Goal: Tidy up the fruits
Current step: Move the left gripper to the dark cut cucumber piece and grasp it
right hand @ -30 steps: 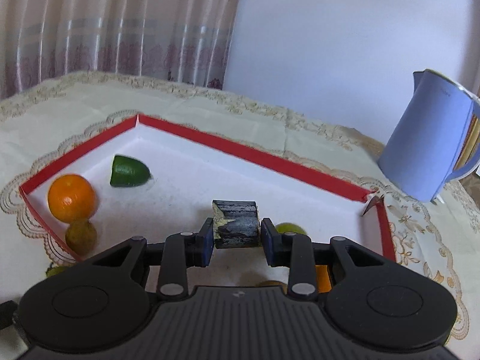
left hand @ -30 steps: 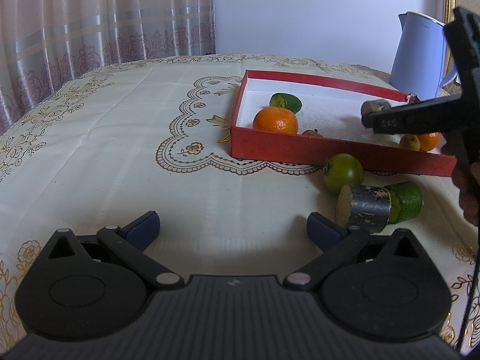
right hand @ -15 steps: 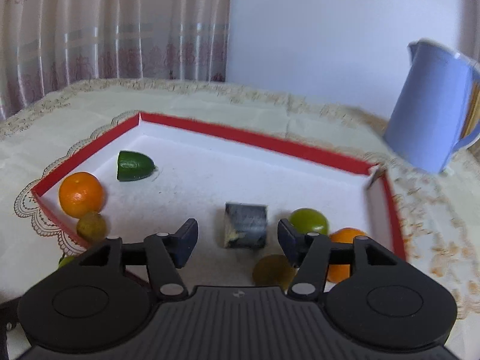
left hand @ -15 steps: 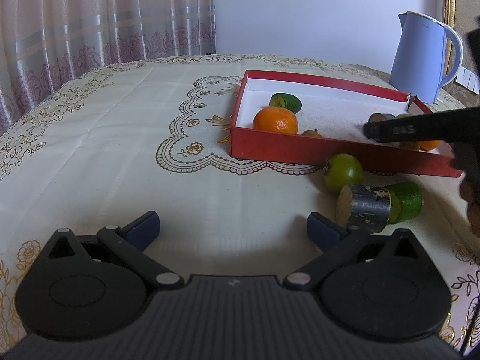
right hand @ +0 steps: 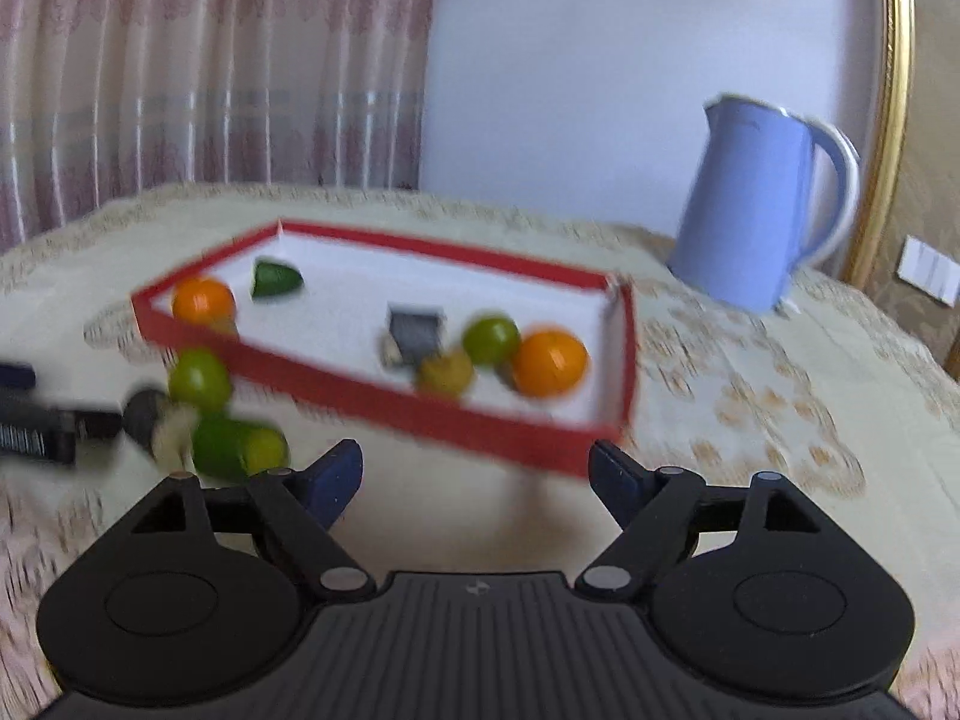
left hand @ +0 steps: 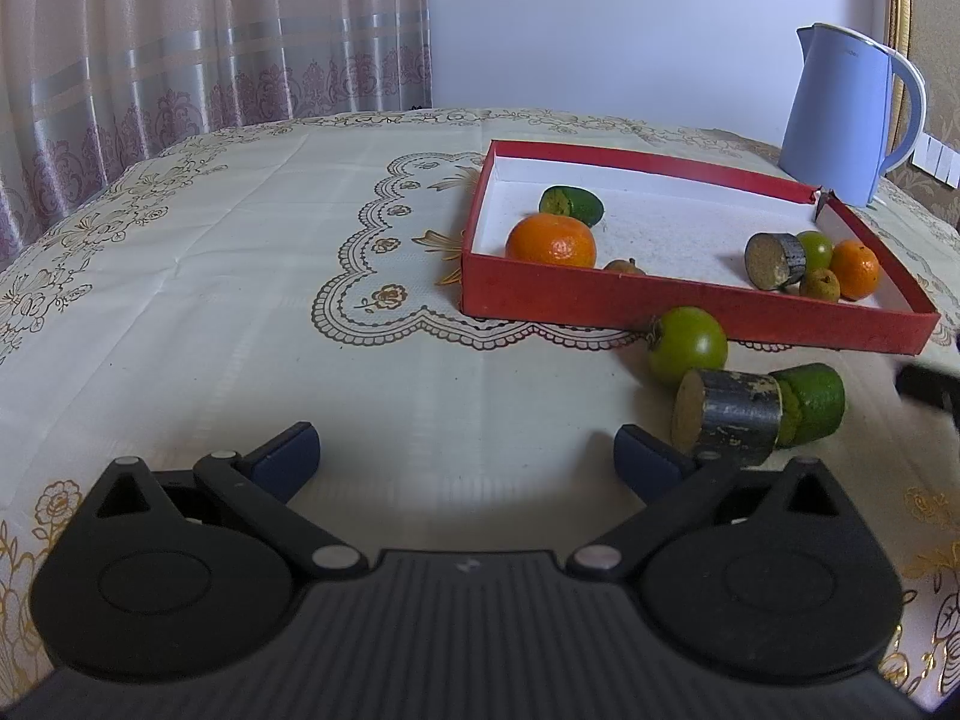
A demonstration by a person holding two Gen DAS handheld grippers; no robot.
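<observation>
A red box [left hand: 690,307] [right hand: 420,408] holds two oranges [left hand: 551,240], a green half piece [left hand: 570,206], a dark cylinder piece [left hand: 774,260] [right hand: 414,333], a green fruit [right hand: 491,339] and small brownish fruits [left hand: 819,285]. On the cloth in front of the box lie a round green fruit [left hand: 687,345] [right hand: 199,380], a dark cylinder piece [left hand: 727,417] and a green piece [left hand: 810,402]. My left gripper [left hand: 467,450] is open and empty, left of those loose pieces. My right gripper [right hand: 475,474] is open and empty, before the box's near wall.
A blue kettle [left hand: 846,114] [right hand: 762,204] stands behind the box at the right. Curtains hang beyond the table's far left edge. The patterned tablecloth [left hand: 240,276] spreads left of the box. The left gripper's finger shows at the left edge of the right wrist view [right hand: 36,426].
My right gripper opened and let go of the dark cylinder piece inside the box, then pulled back and out of the box. The left gripper has not moved.
</observation>
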